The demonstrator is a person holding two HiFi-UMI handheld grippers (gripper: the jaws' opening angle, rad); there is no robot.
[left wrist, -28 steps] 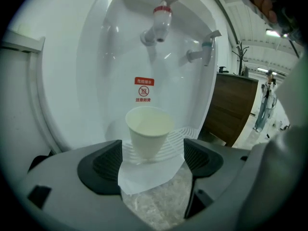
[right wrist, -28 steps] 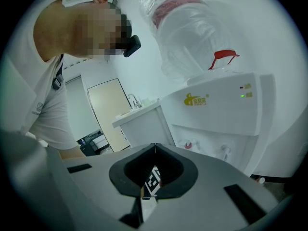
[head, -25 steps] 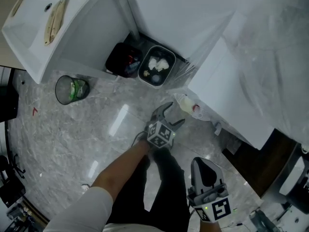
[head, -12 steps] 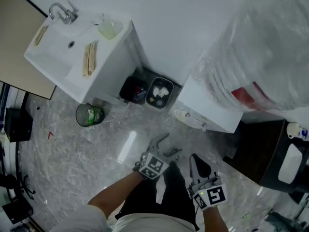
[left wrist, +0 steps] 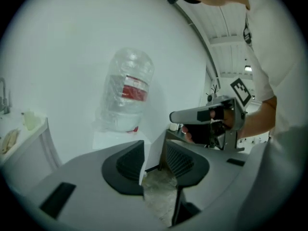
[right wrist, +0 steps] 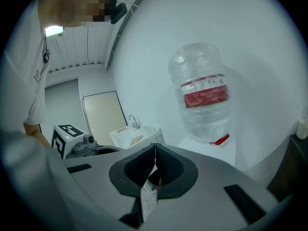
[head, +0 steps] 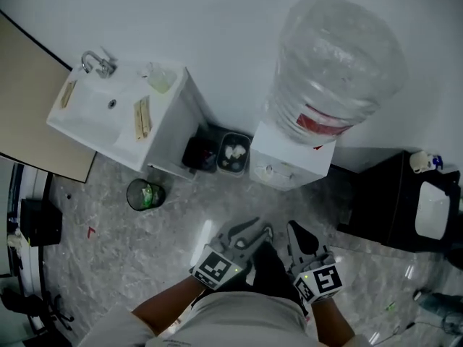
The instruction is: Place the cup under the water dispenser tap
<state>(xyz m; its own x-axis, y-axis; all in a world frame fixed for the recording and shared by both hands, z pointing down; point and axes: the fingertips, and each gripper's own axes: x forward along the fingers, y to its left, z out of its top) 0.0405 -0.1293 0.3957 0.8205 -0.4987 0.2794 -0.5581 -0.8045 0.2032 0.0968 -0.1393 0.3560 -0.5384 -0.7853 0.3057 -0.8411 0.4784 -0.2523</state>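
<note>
Pulled both grippers back, well in front of water dispenser (head: 293,157). Closing left gripper (head: 253,231) on nothing; holding right gripper (head: 298,231) pressed together, empty. Reading cup (head: 270,170) as small pale speck on dispenser's front tray, unconfirmed. Placement likely done.

A white shirt (head: 239,322) and black trousers (head: 269,267); the grey left gripper (head: 251,230) and right gripper (head: 296,230) have black-padded jaws and black-and-white marker cubes (head: 217,267).

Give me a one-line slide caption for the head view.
Water dispenser topped by its bottle, near a sink; left gripper closing on nothing, right gripper shut and empty.
</note>
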